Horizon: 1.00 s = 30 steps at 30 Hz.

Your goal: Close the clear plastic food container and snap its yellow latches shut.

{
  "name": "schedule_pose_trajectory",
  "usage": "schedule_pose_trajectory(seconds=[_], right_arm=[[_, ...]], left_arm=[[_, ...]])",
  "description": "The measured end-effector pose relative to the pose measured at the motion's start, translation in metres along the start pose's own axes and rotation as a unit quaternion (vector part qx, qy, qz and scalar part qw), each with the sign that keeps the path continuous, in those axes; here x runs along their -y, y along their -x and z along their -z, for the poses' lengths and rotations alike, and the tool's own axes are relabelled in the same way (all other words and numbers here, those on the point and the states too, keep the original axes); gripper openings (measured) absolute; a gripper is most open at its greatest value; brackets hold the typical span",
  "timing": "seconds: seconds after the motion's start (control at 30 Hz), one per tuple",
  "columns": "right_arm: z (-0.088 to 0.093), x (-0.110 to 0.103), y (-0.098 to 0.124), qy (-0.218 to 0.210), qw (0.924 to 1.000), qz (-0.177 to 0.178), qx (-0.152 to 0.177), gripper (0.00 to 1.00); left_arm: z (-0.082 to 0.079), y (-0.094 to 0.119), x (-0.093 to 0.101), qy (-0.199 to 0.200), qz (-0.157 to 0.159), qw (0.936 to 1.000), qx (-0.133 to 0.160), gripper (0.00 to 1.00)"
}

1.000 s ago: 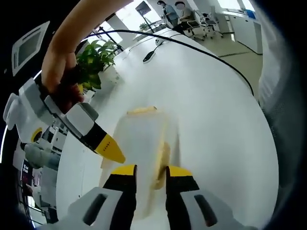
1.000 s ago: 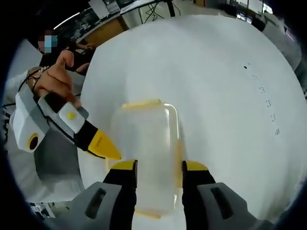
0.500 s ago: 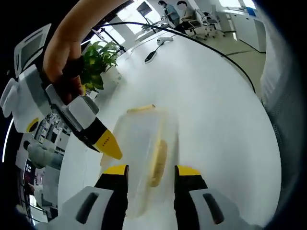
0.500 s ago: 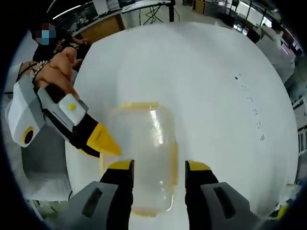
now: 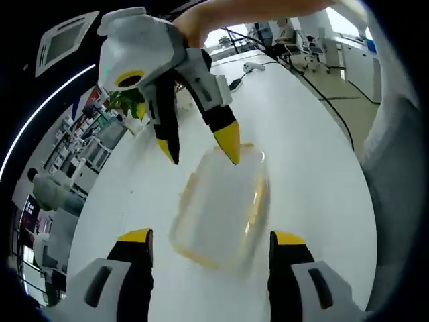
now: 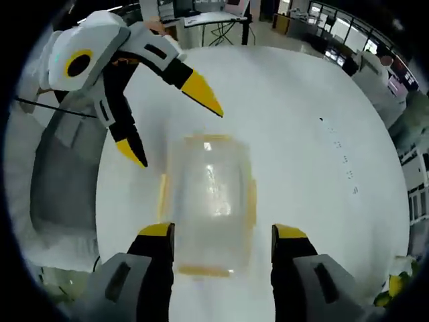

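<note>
The clear plastic container (image 5: 221, 201) lies on the white table (image 5: 301, 134) with its lid on top and yellow latches along its edges. My left gripper (image 5: 213, 238) stands open, its jaws wide apart at the container's near end and touching nothing. At the far end my right gripper (image 5: 199, 149) hovers open, tips pointing down at the lid. In the right gripper view the container (image 6: 208, 198) lies just ahead of my open right gripper (image 6: 223, 231). There my left gripper (image 6: 175, 133) hangs open over the far left corner, held by a hand.
A black cable (image 5: 335, 107) curves across the table's far right, near a small dark device (image 5: 251, 66). A green plant (image 5: 124, 100) stands beyond the left edge. A person's grey clothing (image 6: 60, 174) is at the table's left side. Small dark marks (image 6: 338, 144) dot the table.
Both grippers have opened wider and drawn back from the container's sides. Each now shows the other above the container's far end instead of beside it.
</note>
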State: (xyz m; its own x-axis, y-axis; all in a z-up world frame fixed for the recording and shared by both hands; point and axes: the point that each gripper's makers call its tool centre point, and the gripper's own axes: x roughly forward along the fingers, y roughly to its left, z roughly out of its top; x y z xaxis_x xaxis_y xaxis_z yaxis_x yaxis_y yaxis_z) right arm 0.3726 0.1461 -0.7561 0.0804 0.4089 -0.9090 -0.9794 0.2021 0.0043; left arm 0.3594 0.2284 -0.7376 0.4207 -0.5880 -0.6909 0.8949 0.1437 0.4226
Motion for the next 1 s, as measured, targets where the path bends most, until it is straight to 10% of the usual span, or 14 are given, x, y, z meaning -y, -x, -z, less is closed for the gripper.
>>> schedule_pose_trajectory(seconds=[1.0], right_arm=[[0.036,-0.019,-0.031,-0.030,0.9994,-0.002,0.019,0.85]], left_arm=[[0.034,-0.061,0.005,-0.021,0.137,0.9868,-0.084,0.81]])
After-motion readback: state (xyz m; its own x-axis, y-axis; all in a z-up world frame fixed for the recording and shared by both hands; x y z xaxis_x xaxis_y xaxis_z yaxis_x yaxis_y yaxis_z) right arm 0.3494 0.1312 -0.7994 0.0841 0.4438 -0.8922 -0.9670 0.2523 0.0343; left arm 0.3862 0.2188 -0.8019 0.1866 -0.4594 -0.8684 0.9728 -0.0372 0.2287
